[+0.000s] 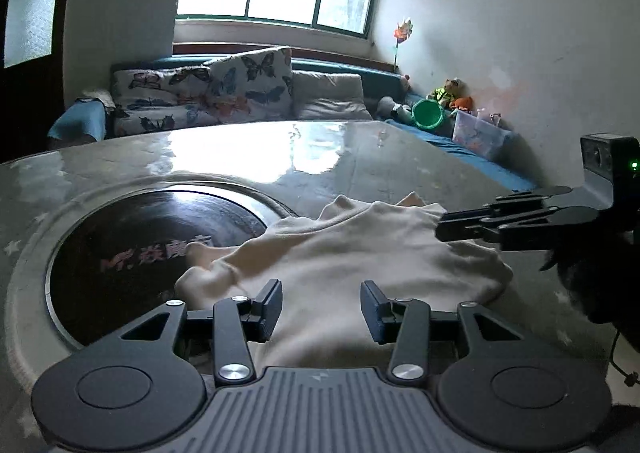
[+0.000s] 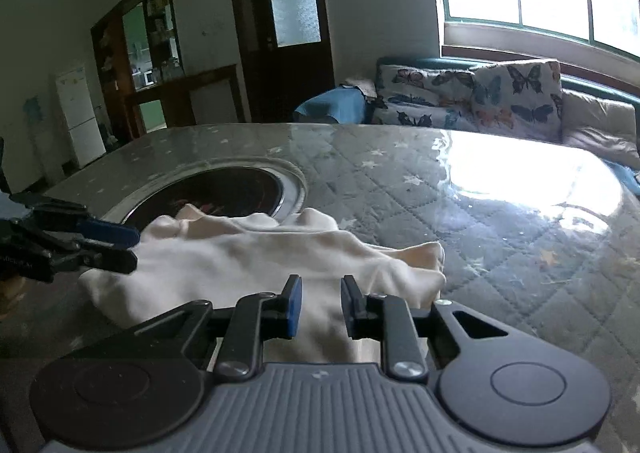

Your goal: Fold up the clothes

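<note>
A cream shirt [image 1: 352,253] lies bunched up on the grey table [image 1: 400,173]. Its far edge hangs a little over the dark round plate [image 1: 152,249] set into the table top. The cloth looks lumpy and partly doubled over, so I think the folding is in the middle, not at the end.

The left gripper [image 1: 321,311] is low over the near part of the shirt. Its jaws stand about half way apart. The cloth runs under them and between them, but the pads do not seem to squeeze it, so it has hold of nothing.

The right gripper [image 2: 318,307] is over the other near part of the shirt. Its jaws show a small gap. Cloth lies in that gap, yet the pads do not look like they pinch it. From the other side it [image 1: 472,227] looks thin and nearly closed.

I think both grippers are between grabs right now. The next move probably needs each one to find an edge or corner of the shirt, close on it firmly, and lift both sides together. Then the cloth can be laid flat or folded over evenly. The far edge on the round plate may need pulling back too
</note>
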`<state>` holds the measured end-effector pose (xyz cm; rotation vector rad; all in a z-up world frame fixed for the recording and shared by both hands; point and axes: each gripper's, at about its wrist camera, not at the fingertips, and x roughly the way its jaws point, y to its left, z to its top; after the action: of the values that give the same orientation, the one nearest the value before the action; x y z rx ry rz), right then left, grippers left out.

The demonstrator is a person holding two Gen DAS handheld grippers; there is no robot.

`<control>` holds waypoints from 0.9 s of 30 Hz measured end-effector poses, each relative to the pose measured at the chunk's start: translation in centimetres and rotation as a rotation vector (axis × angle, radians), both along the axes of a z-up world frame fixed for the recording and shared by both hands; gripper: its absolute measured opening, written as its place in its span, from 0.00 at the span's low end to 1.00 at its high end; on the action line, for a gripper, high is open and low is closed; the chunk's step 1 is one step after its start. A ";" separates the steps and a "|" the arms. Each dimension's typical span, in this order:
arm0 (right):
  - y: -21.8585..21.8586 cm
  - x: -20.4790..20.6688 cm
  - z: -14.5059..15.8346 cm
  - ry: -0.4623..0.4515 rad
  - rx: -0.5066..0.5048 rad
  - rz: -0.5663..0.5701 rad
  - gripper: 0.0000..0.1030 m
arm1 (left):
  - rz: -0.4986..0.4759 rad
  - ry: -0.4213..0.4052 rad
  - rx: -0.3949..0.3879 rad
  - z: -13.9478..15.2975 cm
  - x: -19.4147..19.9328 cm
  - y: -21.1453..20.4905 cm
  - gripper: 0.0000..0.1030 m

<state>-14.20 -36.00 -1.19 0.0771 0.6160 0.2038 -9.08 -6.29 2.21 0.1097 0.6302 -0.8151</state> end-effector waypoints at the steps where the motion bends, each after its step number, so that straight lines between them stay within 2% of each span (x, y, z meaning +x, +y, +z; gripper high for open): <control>1: -0.3 0.5 -0.4 0.016 0.007 -0.012 0.20 | 0.006 0.009 0.020 -0.5 0.5 -0.3 0.45; 3: -1.2 0.9 -1.0 0.045 0.031 -0.039 0.20 | 0.012 0.033 0.046 -1.3 1.2 -0.5 0.45; 6: -1.8 0.4 -0.6 0.033 0.034 -0.064 0.21 | 0.021 0.030 0.051 -1.4 1.1 -0.4 0.46; 8: -2.5 -0.1 -0.3 0.021 0.050 -0.079 0.28 | 0.043 0.004 0.050 -0.9 0.8 -0.2 0.48; 9: -2.8 -0.2 -0.2 0.022 0.054 -0.087 0.36 | 0.062 -0.006 0.047 -0.6 0.7 0.0 0.49; 13: -4.2 -0.4 -0.6 0.038 0.061 -0.138 0.43 | 0.185 -0.020 0.065 -0.2 1.4 0.2 0.55; 17: -4.9 -0.3 -1.4 0.063 0.123 -0.163 0.45 | 0.257 0.009 0.103 -0.4 2.5 0.1 0.68; 19: -4.9 -0.2 -1.7 0.064 0.132 -0.166 0.46 | 0.274 0.016 0.126 -0.7 2.9 -0.1 0.69; 27: -4.5 -0.1 -2.0 0.059 0.146 -0.148 0.46 | 0.283 0.075 0.129 -1.5 3.7 -0.7 0.67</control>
<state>-14.27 -40.49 -3.18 0.2690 0.6506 0.1033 -5.37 -7.00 0.69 0.1045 0.7505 -0.5066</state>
